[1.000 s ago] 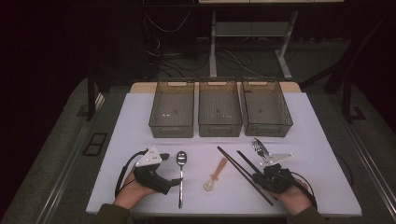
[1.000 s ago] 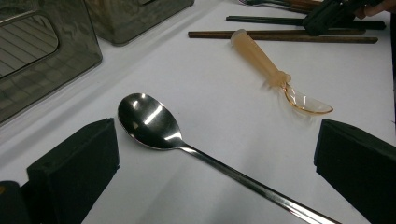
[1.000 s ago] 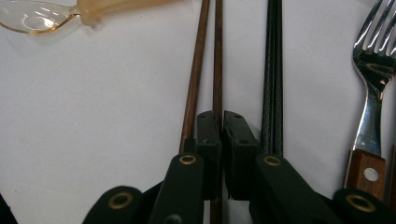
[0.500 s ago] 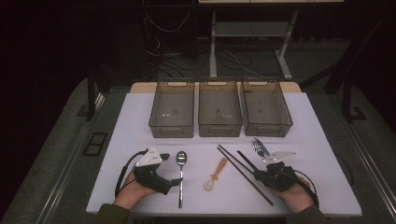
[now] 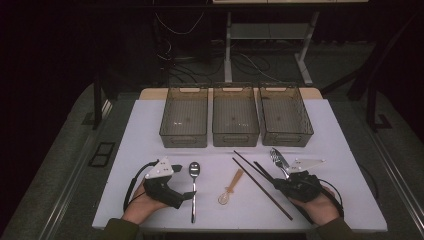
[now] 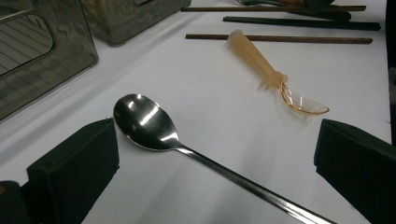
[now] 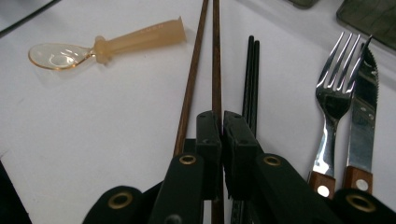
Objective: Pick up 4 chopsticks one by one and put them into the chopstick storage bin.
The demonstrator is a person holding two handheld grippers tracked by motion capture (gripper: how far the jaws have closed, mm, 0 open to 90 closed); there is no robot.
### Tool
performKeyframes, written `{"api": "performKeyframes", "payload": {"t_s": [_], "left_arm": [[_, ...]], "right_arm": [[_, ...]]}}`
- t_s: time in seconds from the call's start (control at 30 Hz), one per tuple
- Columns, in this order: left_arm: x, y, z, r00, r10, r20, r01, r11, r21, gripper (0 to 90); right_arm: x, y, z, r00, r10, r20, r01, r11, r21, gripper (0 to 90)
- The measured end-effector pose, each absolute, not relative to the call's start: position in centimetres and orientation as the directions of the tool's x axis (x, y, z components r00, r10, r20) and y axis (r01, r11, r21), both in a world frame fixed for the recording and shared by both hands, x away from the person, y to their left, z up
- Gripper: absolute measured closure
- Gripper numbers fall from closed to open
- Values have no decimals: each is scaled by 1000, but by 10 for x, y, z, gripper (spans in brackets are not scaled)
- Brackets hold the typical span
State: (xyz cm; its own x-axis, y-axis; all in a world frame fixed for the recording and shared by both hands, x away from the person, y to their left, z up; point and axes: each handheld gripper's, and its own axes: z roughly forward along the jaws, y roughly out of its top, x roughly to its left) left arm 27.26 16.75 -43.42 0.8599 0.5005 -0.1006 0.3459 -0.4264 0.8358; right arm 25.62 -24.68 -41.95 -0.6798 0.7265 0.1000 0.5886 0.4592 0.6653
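**Brown chopstick clamped, metal spoon between open jaws**

In the right gripper view the right gripper [image 7: 222, 140] is clenching on one brown chopstick [image 7: 216, 56]. Its lower end is disappearing between the jaws, so how much of it is gripped is hard to tell. The stick is running straight up the middle of the frame, long axis pointing away from the gripper toward the top edge. A second brown chopstick [image 7: 190, 74] is lying free just to its left, leaning slightly and cut off by the top edge. The black chopsticks [image 7: 251, 79] are lying just right of the jaws, their lower ends hidden behind them. At the right of the frame a fork [image 7: 335, 93] and a knife [image 7: 365, 107] are lying side by side, tips upward. An amber plastic spoon [image 7: 112, 44] is lying at upper left.

In the left gripper view the left gripper [image 6: 215, 154] is standing wide open, released, with a metal spoon [image 6: 144, 123] lying between its jaws, bowl toward the left jaw, handle running to the bottom right and cut off there.

In the high view three bins [image 5: 235, 131] are standing in a row on the white table [image 5: 140, 130], in the upper middle of the frame.
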Motion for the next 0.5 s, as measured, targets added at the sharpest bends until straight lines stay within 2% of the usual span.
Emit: {"api": "performKeyframes", "payload": {"t_s": [0.5], "left_arm": [[273,168,-435,860,498,-108,350,-422,836,0]], "right_arm": [[266,-247,-402,-689,710,143,559,396,728,857]]}}
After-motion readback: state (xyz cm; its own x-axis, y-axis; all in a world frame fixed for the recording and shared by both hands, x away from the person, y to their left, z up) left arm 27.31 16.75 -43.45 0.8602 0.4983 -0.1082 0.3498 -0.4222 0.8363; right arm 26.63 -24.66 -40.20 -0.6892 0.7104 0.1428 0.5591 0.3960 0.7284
